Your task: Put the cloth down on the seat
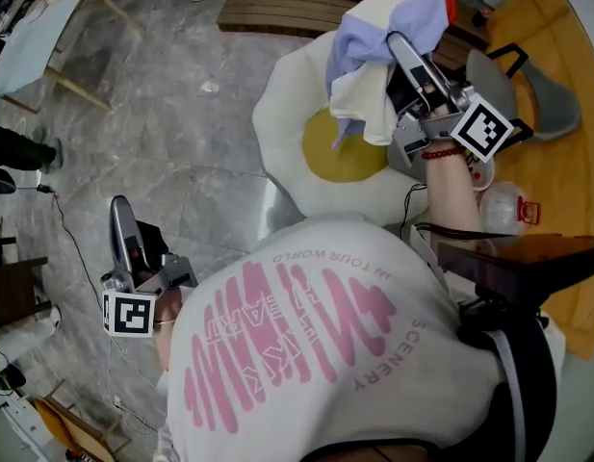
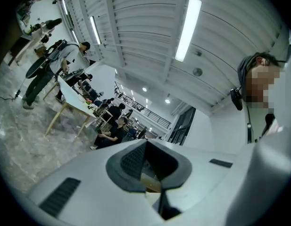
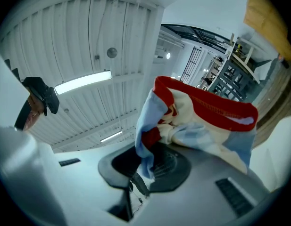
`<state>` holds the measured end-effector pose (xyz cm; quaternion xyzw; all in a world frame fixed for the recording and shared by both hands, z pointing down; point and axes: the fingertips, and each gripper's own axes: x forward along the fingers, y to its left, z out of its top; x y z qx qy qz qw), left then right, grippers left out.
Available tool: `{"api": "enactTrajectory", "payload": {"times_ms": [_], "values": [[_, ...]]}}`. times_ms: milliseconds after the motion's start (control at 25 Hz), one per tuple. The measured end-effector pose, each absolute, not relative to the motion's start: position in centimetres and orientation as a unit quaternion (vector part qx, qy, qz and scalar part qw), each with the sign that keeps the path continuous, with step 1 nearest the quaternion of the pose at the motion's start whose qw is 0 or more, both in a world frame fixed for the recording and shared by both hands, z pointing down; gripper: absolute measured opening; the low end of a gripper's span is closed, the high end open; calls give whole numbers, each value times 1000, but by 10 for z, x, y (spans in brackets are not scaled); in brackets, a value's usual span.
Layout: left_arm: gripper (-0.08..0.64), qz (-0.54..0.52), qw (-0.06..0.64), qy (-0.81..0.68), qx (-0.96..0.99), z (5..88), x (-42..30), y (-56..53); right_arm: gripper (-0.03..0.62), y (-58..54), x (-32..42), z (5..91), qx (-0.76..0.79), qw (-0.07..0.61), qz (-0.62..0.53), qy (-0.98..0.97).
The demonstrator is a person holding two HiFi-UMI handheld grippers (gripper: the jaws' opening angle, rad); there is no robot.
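Observation:
The cloth (image 1: 383,56), cream, light blue and red, hangs bunched from my right gripper (image 1: 398,44), which is shut on it. It dangles just above the seat (image 1: 287,114), a white fried-egg cushion with a yellow yolk (image 1: 340,157). In the right gripper view the cloth (image 3: 202,121) spills out from between the pads of the right gripper (image 3: 150,166) and hides much of what lies beyond. My left gripper (image 1: 120,210) is low at the left over the grey floor, far from the seat. Its jaws look shut with nothing in them (image 2: 146,161).
A slatted wooden bench (image 1: 277,8) stands behind the seat. To the right are a grey chair (image 1: 547,104) on a yellow floor and a clear bag (image 1: 503,205). A table (image 1: 37,37) and a floor cable (image 1: 65,219) lie left. People (image 2: 65,60) stand at tables.

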<state>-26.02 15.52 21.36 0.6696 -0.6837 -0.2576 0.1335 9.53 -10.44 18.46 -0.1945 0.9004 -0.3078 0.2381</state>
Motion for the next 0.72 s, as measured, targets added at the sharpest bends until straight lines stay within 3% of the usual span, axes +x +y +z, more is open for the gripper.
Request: {"api": "enactTrajectory", "payload": {"times_ms": [720], "values": [[9, -223, 167, -694, 663, 234, -270, 103, 44, -171, 76, 215, -208, 235, -342, 886]]}}
